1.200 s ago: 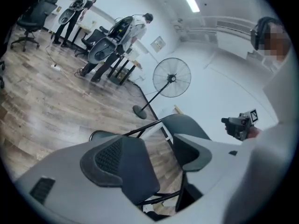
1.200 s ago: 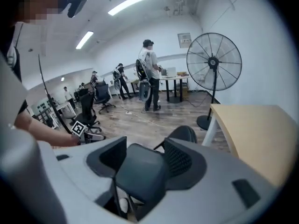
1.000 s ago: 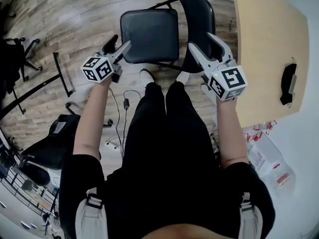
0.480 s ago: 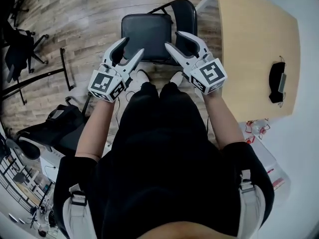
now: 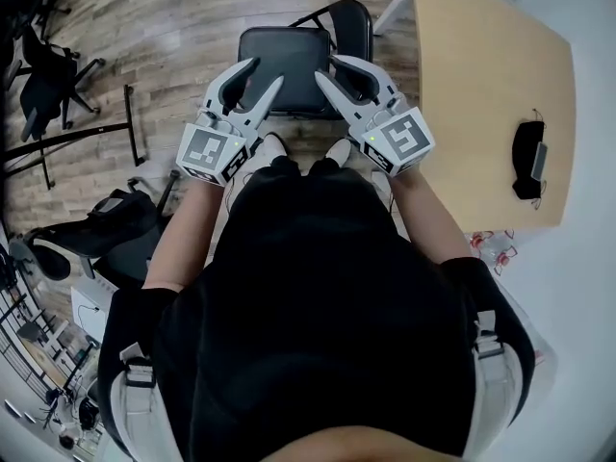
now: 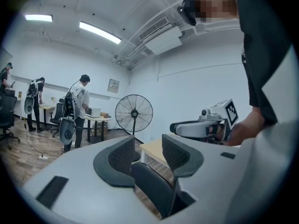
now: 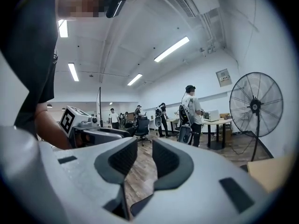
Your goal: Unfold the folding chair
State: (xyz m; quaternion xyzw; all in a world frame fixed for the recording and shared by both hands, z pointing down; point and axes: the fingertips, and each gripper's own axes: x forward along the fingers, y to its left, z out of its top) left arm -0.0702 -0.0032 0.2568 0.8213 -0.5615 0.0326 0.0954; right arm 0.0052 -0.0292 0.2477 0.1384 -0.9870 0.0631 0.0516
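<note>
The black folding chair stands unfolded on the wood floor in front of the person's feet, with its seat [image 5: 284, 61] flat and its backrest [image 5: 354, 22] at the far side. Both grippers hang in the air above the seat and touch nothing. My left gripper [image 5: 266, 71] [image 6: 145, 149] has a narrow gap between its jaws, which are closing on nothing; a dark curve of the chair [image 6: 154, 188] shows below it. My right gripper [image 5: 327, 67] [image 7: 144, 155] is also closing, with only floor beyond its pads.
A light wooden table [image 5: 491, 94] stands right of the chair with a black object [image 5: 527, 159] on it. Office chairs [image 5: 58, 65] and a bag [image 5: 106, 234] sit at the left. A standing fan [image 6: 134, 114] and several people at desks [image 6: 79, 106] are farther off.
Both grippers have risen and swung inward, from beside the chair's seat to above it. Their jaws have narrowed from wide open to a small gap.
</note>
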